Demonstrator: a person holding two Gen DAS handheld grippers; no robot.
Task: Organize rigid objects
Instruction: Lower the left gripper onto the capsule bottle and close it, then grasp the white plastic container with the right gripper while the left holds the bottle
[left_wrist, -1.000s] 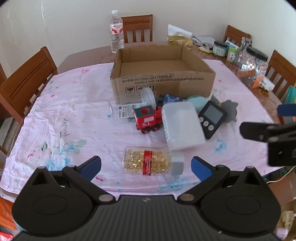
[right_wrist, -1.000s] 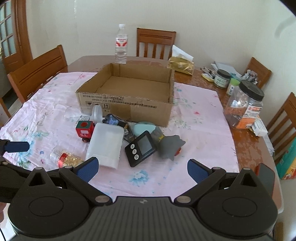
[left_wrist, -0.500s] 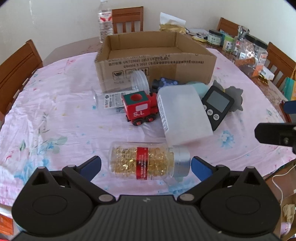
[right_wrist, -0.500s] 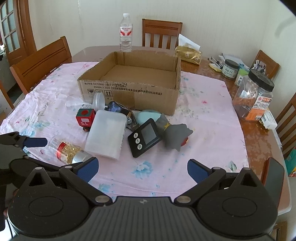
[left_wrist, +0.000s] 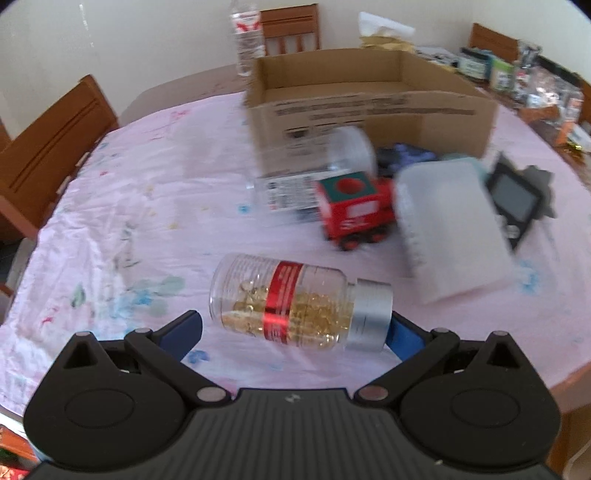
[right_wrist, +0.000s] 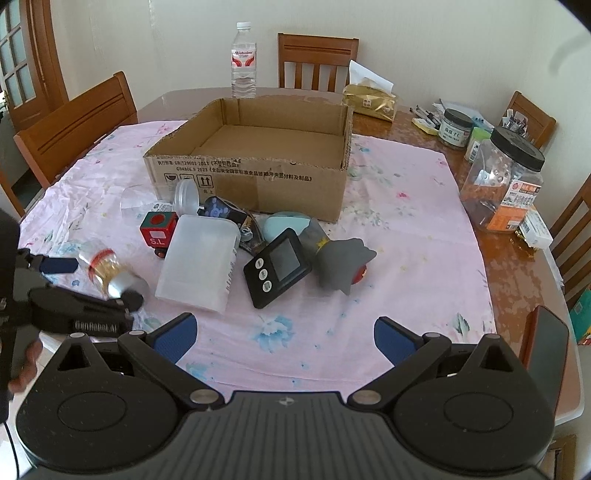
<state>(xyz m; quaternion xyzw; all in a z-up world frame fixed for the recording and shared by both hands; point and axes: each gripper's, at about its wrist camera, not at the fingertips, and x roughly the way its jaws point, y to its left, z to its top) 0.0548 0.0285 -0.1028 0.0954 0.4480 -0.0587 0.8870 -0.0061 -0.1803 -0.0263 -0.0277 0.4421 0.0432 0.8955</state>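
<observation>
- The left gripper (left_wrist: 293, 330) hangs low over the pink cloth (left_wrist: 147, 206), jaws spread wide either side of the capsule bottle (left_wrist: 295, 301), not yet clamped.
- The bottle lies on its side at the near left of the clutter, silver cap pointing right, probably the first pick.
- The cardboard box (right_wrist: 255, 155) sits empty on the far side, the likely destination.
- The right gripper (right_wrist: 284, 338) waits, jaws apart, holding nothing, near the black timer (right_wrist: 277, 267).

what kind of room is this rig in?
Most likely a home dining room: wooden dining chairs around a table with a floral pink tablecloth, and household clutter such as a water bottle and snack jar.
</observation>
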